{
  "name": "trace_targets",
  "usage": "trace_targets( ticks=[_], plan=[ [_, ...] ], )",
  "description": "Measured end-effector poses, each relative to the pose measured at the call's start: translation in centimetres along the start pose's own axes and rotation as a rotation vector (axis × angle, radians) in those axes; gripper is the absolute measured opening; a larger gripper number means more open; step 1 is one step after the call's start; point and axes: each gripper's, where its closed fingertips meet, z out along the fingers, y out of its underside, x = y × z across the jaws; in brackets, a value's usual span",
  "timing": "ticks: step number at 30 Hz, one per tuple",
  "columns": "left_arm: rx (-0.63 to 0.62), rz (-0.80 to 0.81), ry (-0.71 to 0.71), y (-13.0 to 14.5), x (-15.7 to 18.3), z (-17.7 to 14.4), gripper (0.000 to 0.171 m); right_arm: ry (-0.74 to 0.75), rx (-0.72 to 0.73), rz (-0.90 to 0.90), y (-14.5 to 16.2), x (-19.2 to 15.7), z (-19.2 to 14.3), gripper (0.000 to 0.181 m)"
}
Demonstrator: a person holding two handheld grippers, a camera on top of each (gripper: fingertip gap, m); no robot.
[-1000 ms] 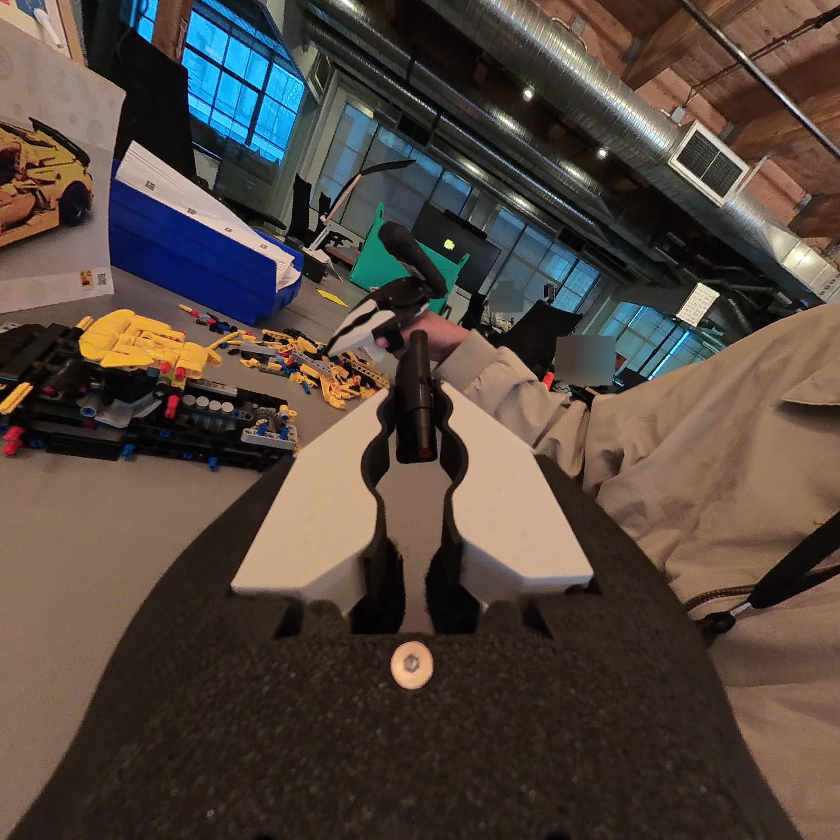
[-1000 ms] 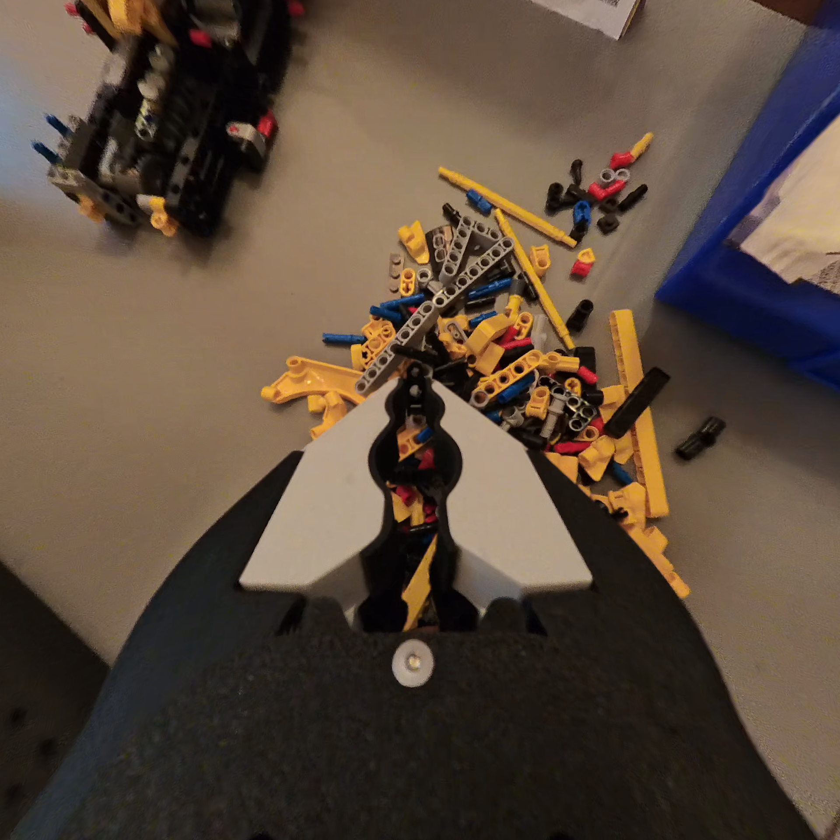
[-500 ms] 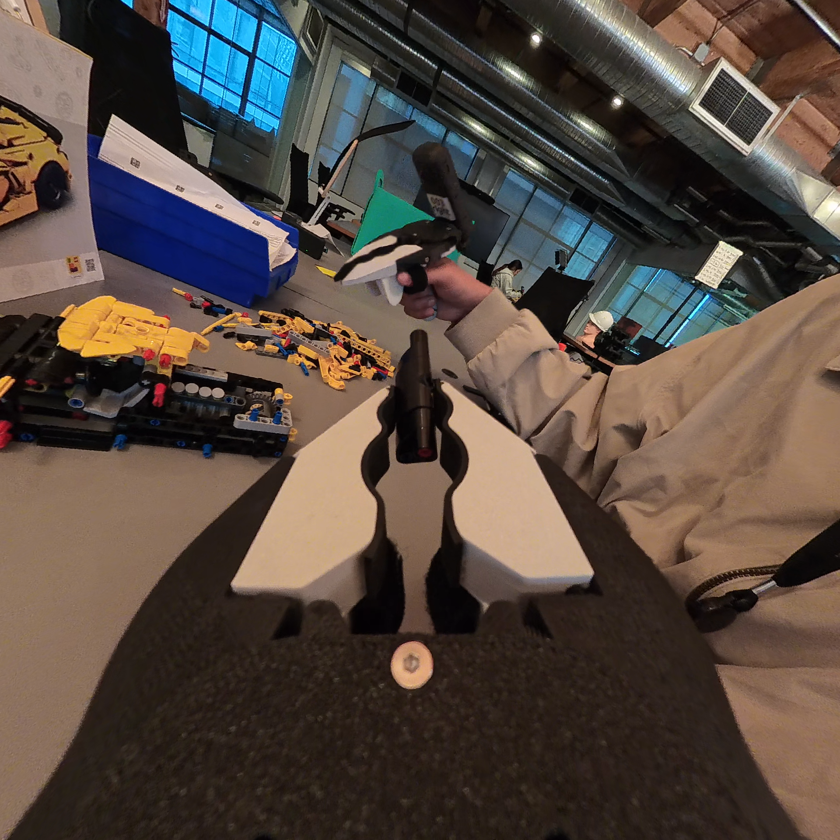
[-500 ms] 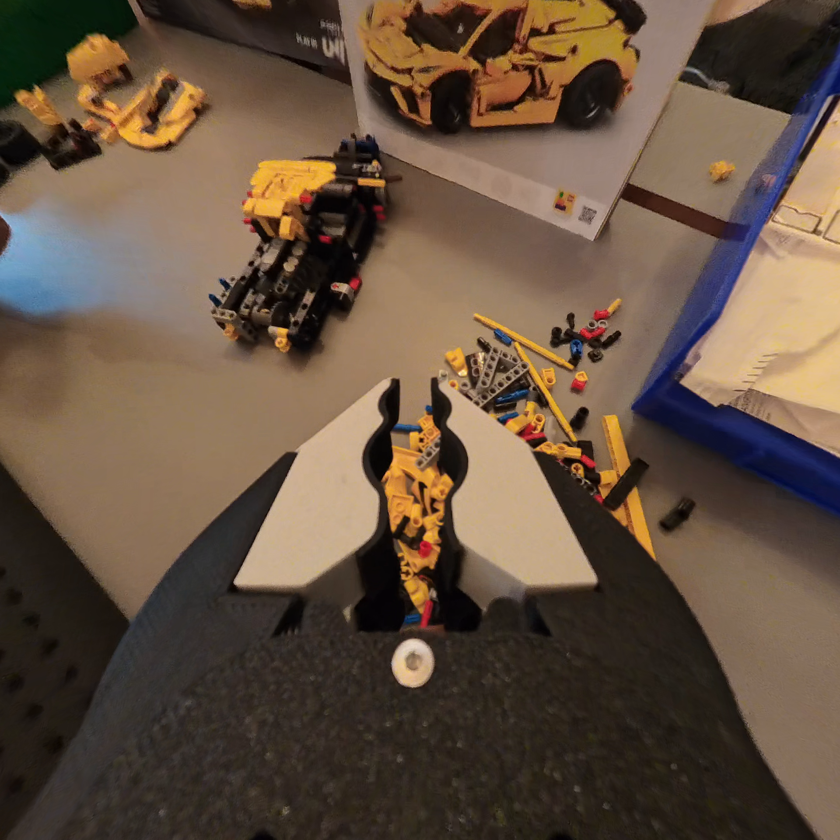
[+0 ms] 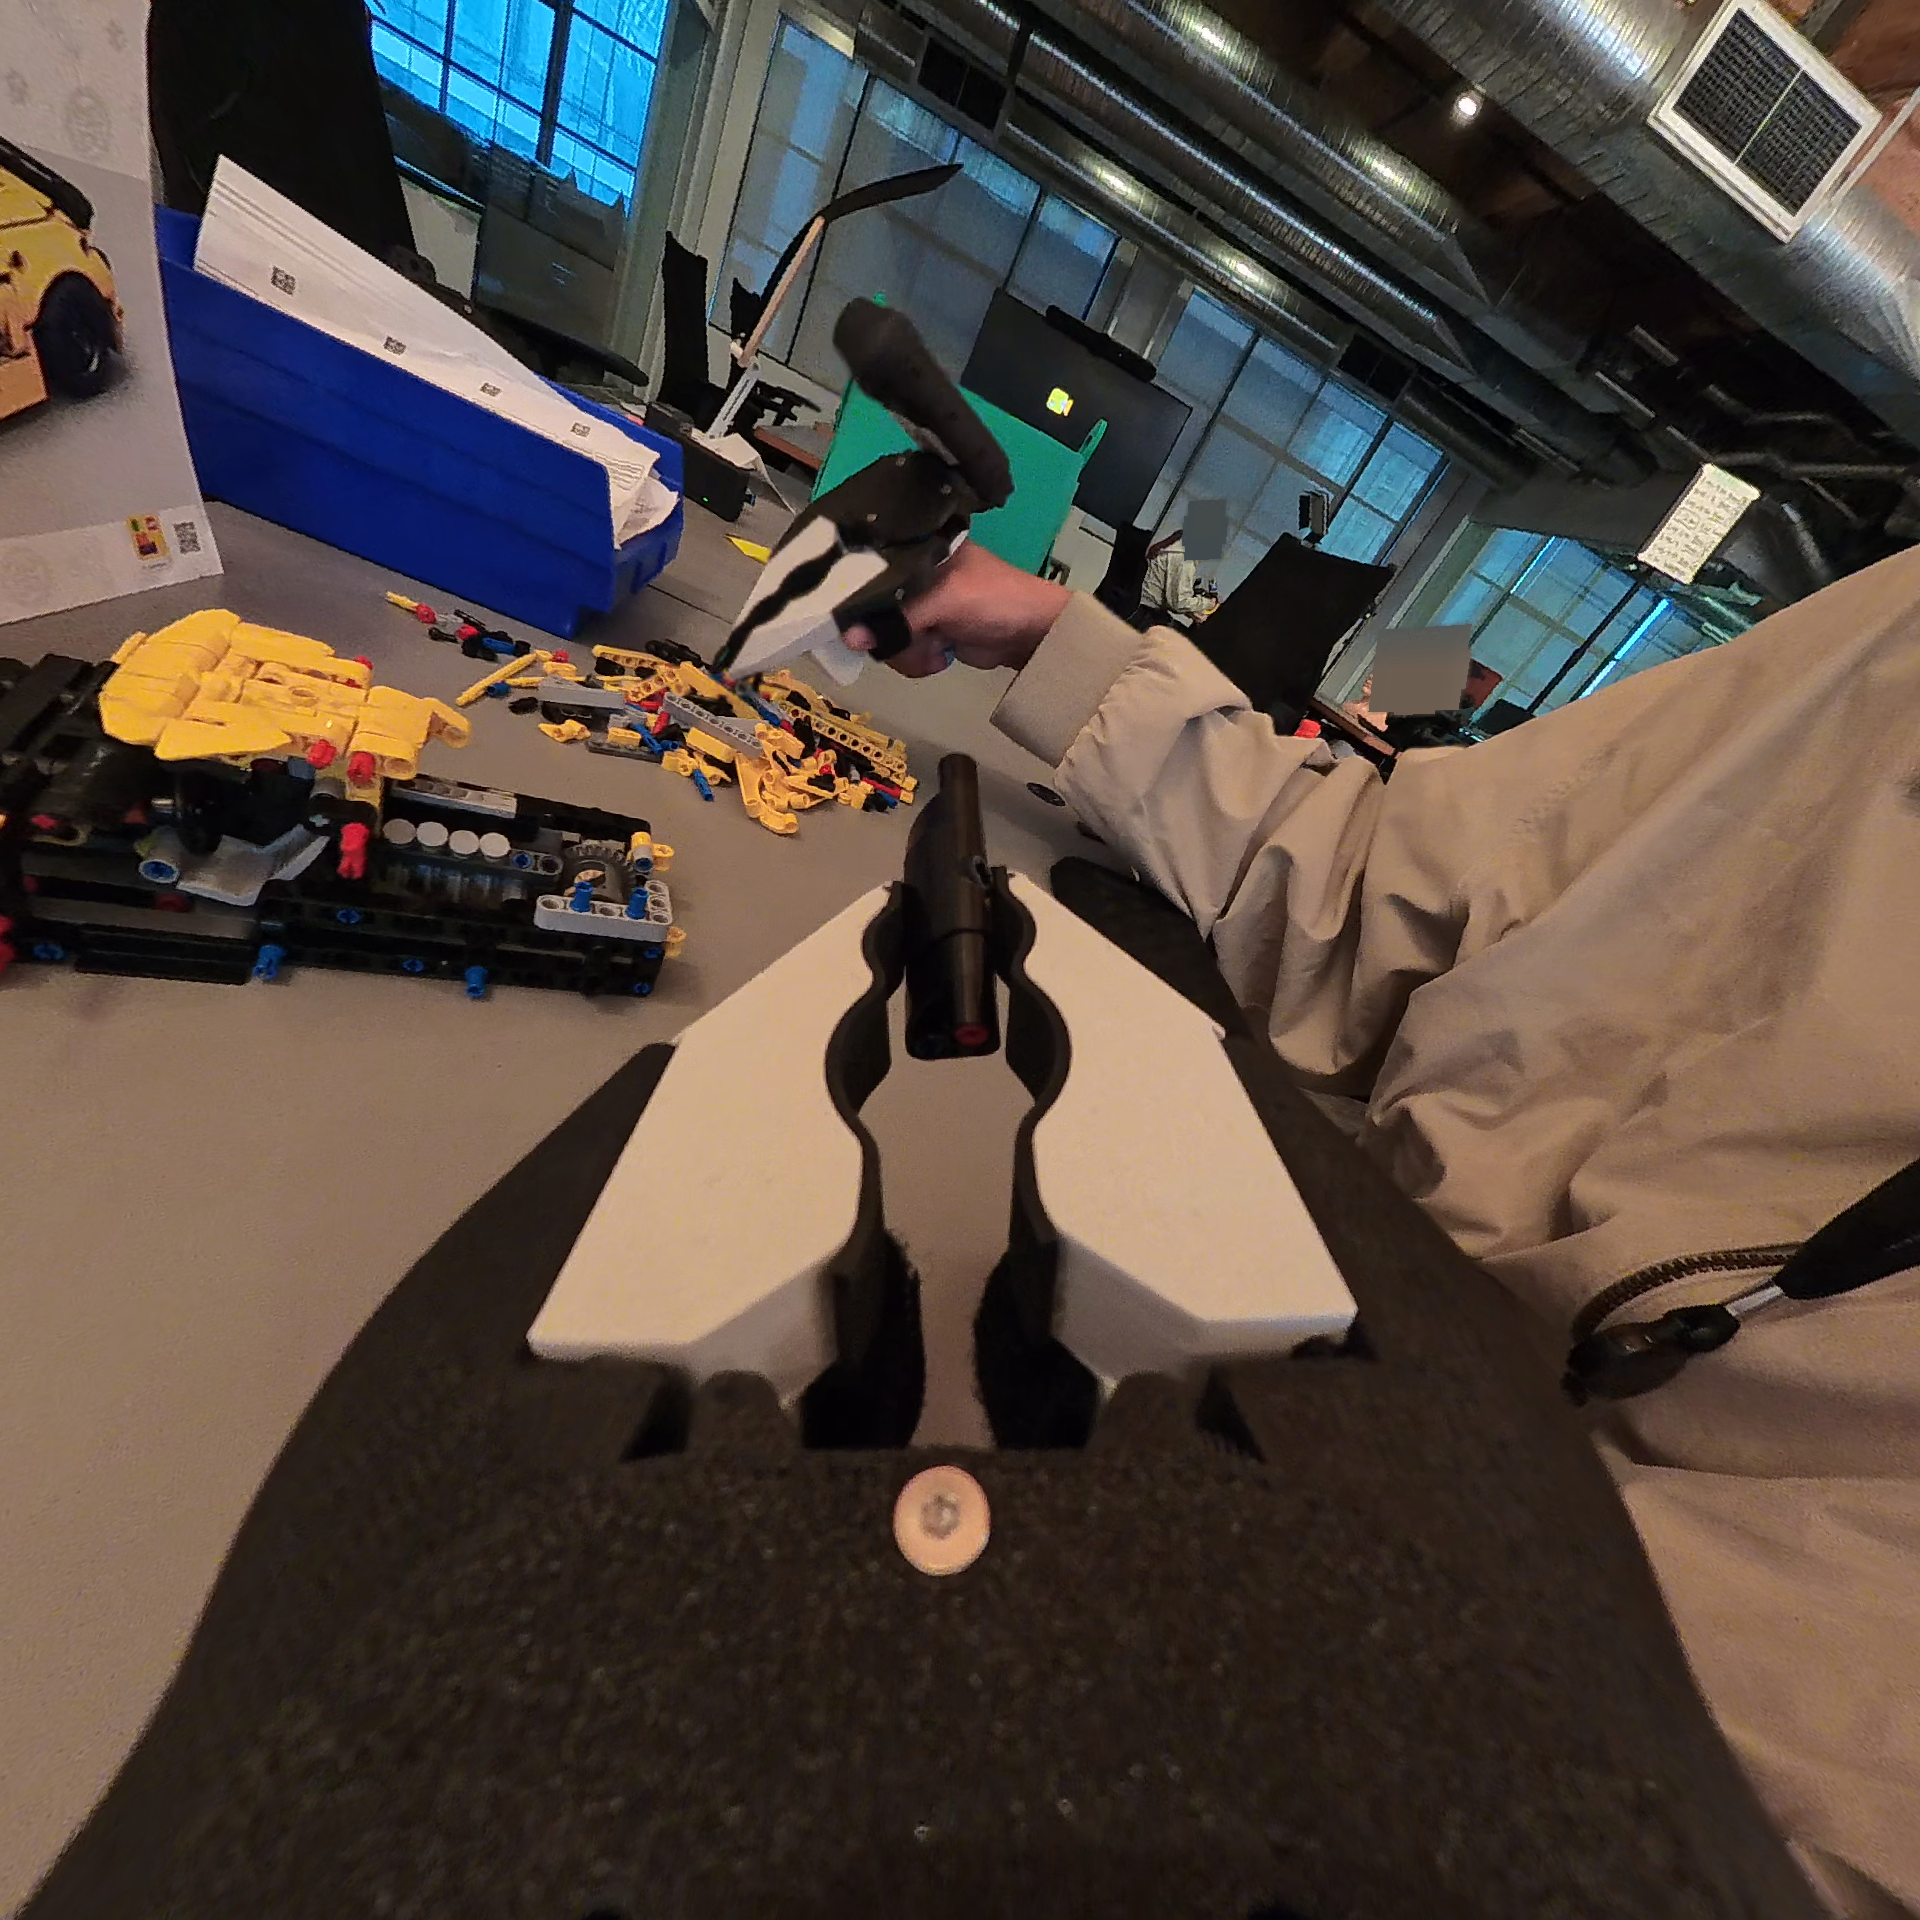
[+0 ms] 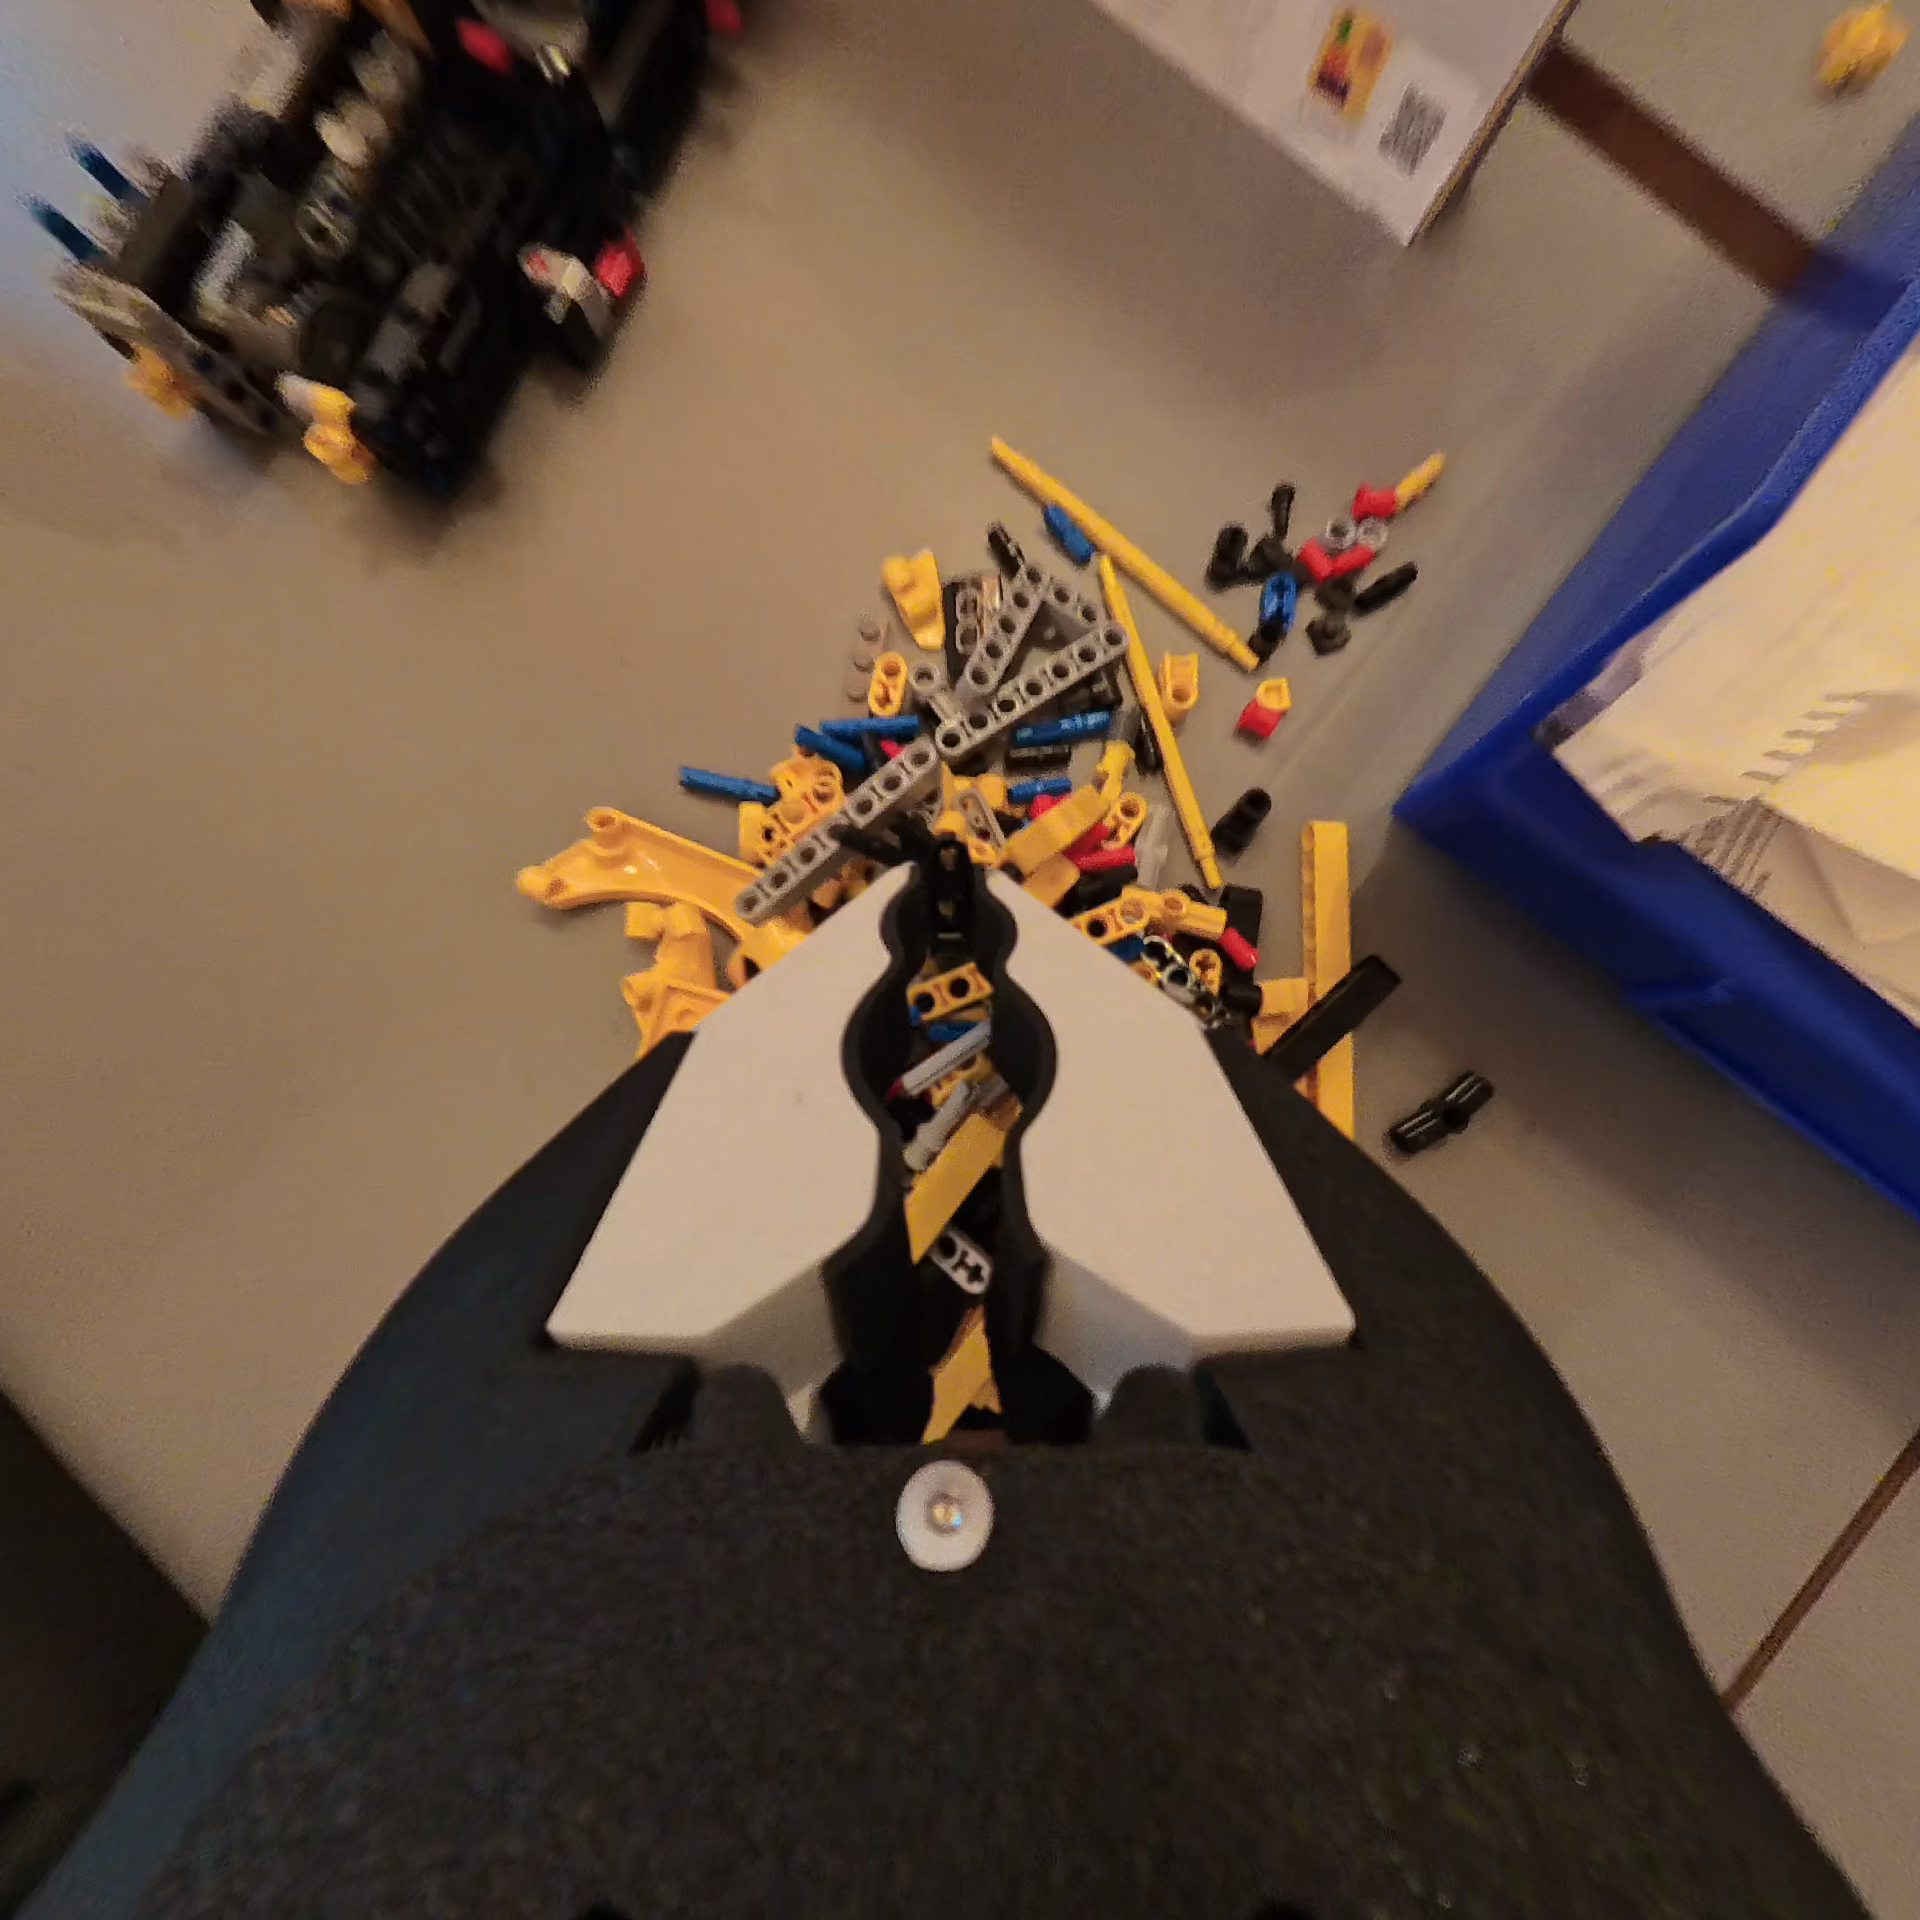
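Observation:
My left gripper (image 5: 948,896) is shut on a black cylinder-shaped part (image 5: 948,940) with a red end and holds it above the grey table (image 5: 260,1195). My right gripper (image 6: 943,878) points down into a pile of loose yellow, grey, blue and black building pieces (image 6: 1039,717). Its fingers are closed around a small black piece (image 6: 940,883) at the top of the pile. In the left wrist view the right gripper (image 5: 732,660) is held by a hand, tips touching the pile (image 5: 748,743).
A partly built black and yellow car model (image 5: 312,831) lies left of the pile; it also shows blurred in the right wrist view (image 6: 343,260). A blue bin (image 5: 416,447) with papers stands behind. A printed box (image 6: 1340,94) stands at the back. A beige sleeve (image 5: 1351,883) crosses on the right. Left tips to right tips: about 35 centimeters.
My right gripper was shut in the pile, then rose and opened, and has now dropped back into the pile and closed. My left gripper keeps hold of the black part, barely moving.

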Motion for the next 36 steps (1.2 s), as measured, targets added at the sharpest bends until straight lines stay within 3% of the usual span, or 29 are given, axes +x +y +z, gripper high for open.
trace_targets(
  ticks=[5, 8, 10, 13, 19, 22, 26, 29, 36],
  plan=[
    [-0.005, 0.001, 0.005, 0.0, 0.0, 0.2, 0.015, -0.133, 0.160, 0.022, -3.2, -3.1, -2.4, 0.006],
    [-0.010, -0.001, 0.010, 0.1, 0.0, 0.3, 0.015, -0.414, 0.207, 0.005, -5.2, -9.9, -3.1, 0.006],
    [-0.020, -0.006, 0.015, 0.3, 0.0, 0.4, 0.015, -0.572, 0.164, -0.079, -5.5, -15.8, -1.5, 0.006],
    [-0.036, -0.001, 0.018, 0.8, 0.2, 0.5, 0.015, -0.562, 0.055, -0.239, -4.5, -20.7, 3.1, 0.006],
    [-0.031, 0.011, 0.041, 0.9, 0.7, 0.5, 0.015, -0.552, -0.012, -0.164, -3.8, -20.6, 6.5, 0.007],
    [-0.020, 0.017, 0.044, 0.7, 0.7, 0.4, 0.015, -0.580, 0.113, -0.132, -6.8, -22.2, 5.7, 0.021],
    [-0.029, 0.021, 0.033, 0.9, 0.5, 0.6, 0.015, -0.761, 0.462, -0.055, -13.5, -27.7, 2.3, 0.026],
    [-0.039, 0.021, 0.030, 1.0, 0.5, 0.6, 0.015, -0.804, 0.529, -0.029, -15.1, -28.9, 1.3, 0.020],
    [-0.062, 0.017, 0.040, 1.5, 0.5, 1.0, 0.015, -0.830, 0.500, -0.038, -14.8, -29.8, 2.1, 0.012]
  ],
)
